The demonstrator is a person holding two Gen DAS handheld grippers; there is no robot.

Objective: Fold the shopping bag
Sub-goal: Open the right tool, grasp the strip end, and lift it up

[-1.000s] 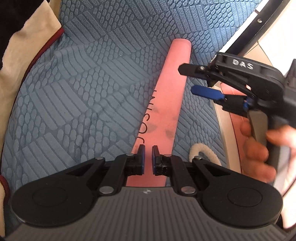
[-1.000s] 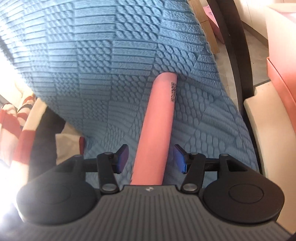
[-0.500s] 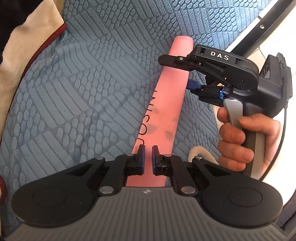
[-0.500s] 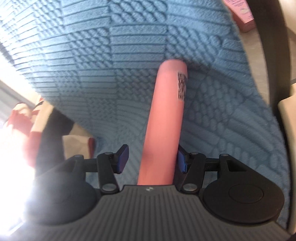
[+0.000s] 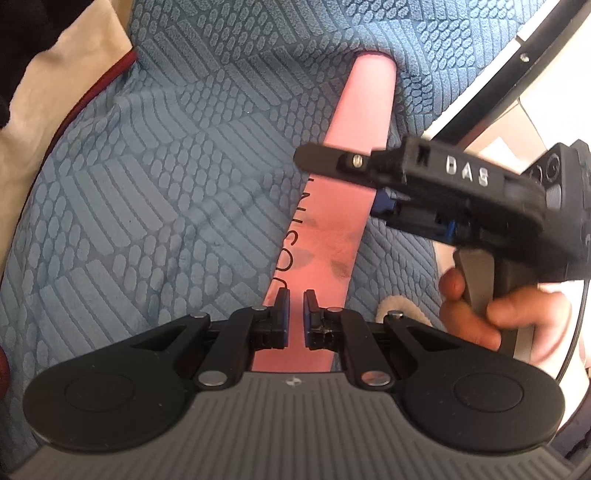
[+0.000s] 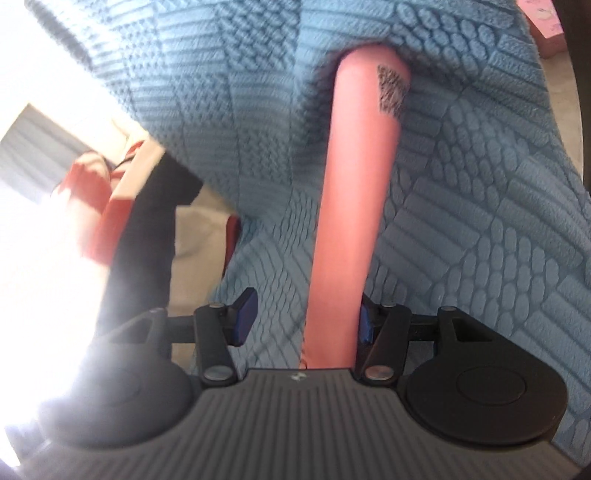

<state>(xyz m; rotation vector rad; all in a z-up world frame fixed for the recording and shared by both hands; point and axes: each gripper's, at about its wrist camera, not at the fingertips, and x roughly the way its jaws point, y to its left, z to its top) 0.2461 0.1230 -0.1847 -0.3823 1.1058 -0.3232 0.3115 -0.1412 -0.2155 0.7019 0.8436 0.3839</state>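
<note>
The pink shopping bag [image 5: 354, 155], folded into a long narrow strip with dark lettering, lies on a blue textured cloth [image 5: 166, 184]. My left gripper [image 5: 296, 314] sits at the strip's near end, its fingers closed to a narrow gap with pink bag between them. My right gripper [image 5: 343, 184], held by a hand [image 5: 498, 317], reaches in from the right over the strip's middle. In the right wrist view the right gripper [image 6: 306, 319] is open. The bag [image 6: 354, 206] runs between its fingers, close against the right pad, and a barcode patch [image 6: 391, 92] marks its far end.
A pale rope handle [image 5: 391, 310] pokes out beside the strip near my left gripper. Cream and black fabric with red trim [image 5: 74, 92] borders the blue cloth on the left. A dark curved frame [image 5: 517, 62] runs along the right edge. A pink box [image 6: 543, 22] lies beyond the cloth.
My right gripper has moved in over the strip and along it toward my left gripper; the strip now lies between its open fingers by the right pad. The left gripper has stayed put.
</note>
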